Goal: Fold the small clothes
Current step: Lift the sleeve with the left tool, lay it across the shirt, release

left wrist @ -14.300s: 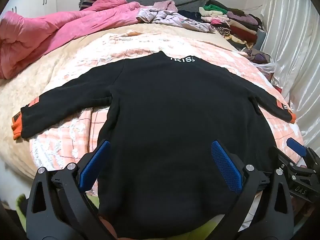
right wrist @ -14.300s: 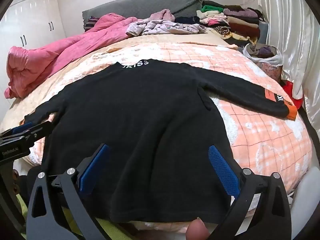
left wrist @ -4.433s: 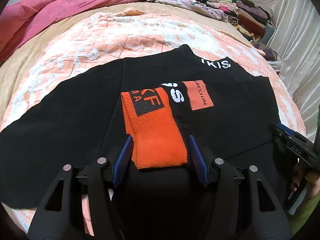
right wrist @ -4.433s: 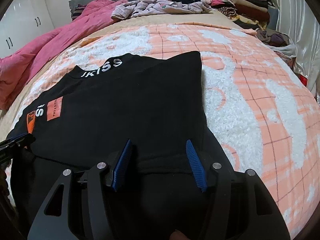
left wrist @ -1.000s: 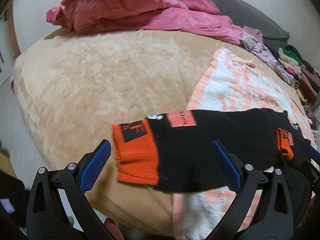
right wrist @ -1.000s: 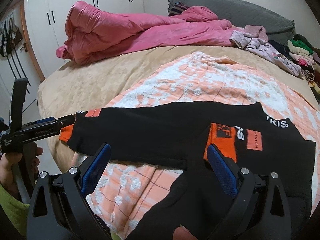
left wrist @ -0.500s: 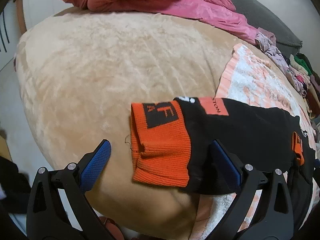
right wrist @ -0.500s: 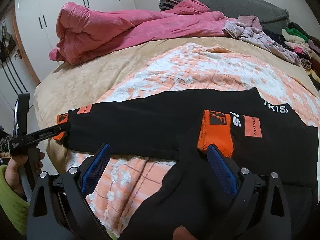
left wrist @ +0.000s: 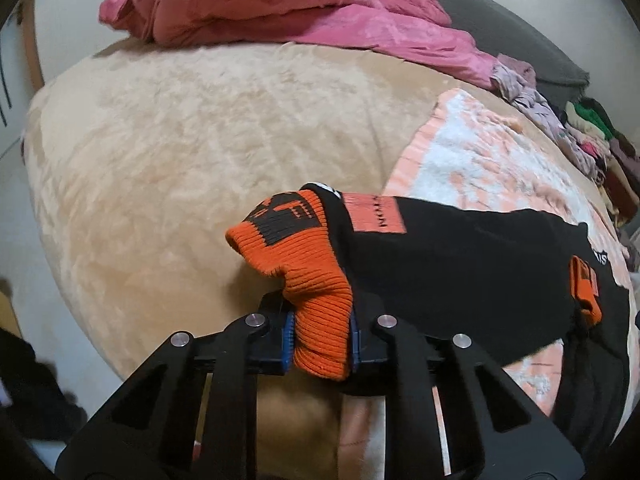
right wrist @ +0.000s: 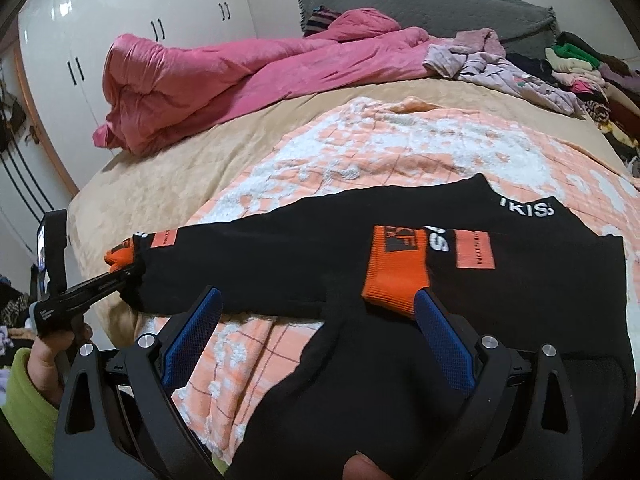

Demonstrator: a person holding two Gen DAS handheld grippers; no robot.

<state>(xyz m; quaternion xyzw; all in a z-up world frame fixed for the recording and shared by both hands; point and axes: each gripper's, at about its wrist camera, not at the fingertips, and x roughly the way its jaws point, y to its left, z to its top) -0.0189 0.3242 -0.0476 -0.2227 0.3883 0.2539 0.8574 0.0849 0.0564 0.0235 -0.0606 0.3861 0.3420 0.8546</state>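
Note:
A black sweater [right wrist: 500,320] with orange cuffs lies on the bed. Its right sleeve is folded across the body, orange cuff [right wrist: 396,268] on top. Its left sleeve [left wrist: 460,264] stretches out to the left. My left gripper [left wrist: 320,340] is shut on that sleeve's orange cuff [left wrist: 304,256] and lifts it off the beige blanket; it also shows at the left of the right wrist view [right wrist: 120,276]. My right gripper [right wrist: 316,336] is open and empty, hovering over the sweater's lower body.
The bed has a beige blanket [left wrist: 160,152] and an orange-and-white checked blanket [right wrist: 360,152]. A pink duvet [right wrist: 224,76] lies at the back. Loose and stacked clothes [right wrist: 560,68] sit at the back right. White wardrobes [right wrist: 120,12] stand at the left.
My left gripper has closed on the left sleeve's orange cuff, which now bunches up between the pads. My right gripper has stayed open above the sweater's body.

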